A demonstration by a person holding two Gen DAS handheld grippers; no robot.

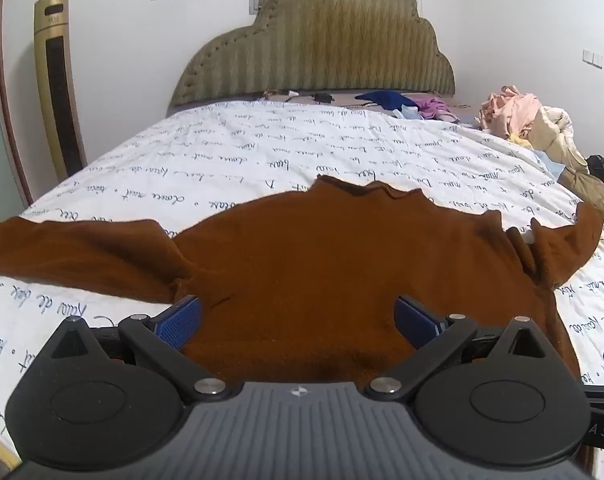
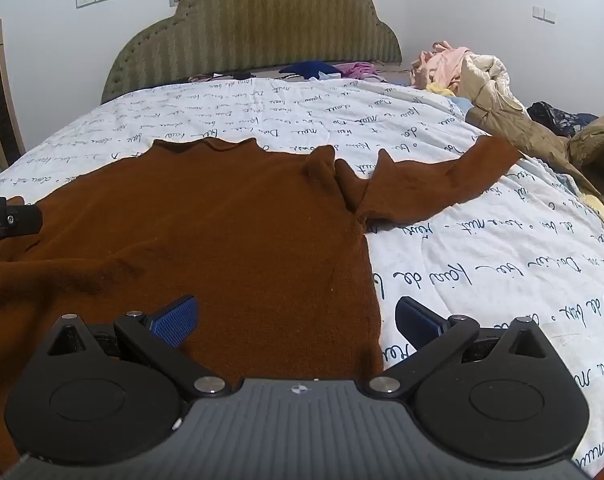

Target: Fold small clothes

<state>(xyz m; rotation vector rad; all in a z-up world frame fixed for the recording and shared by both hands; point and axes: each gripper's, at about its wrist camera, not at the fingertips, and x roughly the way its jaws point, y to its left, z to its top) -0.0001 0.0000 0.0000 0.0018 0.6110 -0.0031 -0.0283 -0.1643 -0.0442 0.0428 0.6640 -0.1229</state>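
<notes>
Bed quilt (image 1: 261,152) bears brown sweater (image 1: 322,248); left gripper (image 1: 297,320), right gripper (image 2: 297,320) wide open, seemingly gripping nothing

A brown sweater (image 2: 229,232) lies spread flat on a white quilt (image 2: 482,264) printed with dark handwriting, one sleeve stretched toward the right. The right gripper (image 2: 297,320) hangs over the sweater's near edge with its blue pads (image 2: 173,320) wide apart; one pad is over the fabric, the other over the quilt, and nothing is pinched. Behind stand a green padded headboard (image 2: 261,28) and, at the right, a pile of clothes (image 2: 470,76); a black part of the left gripper (image 2: 9,216) shows at the left edge.
</notes>
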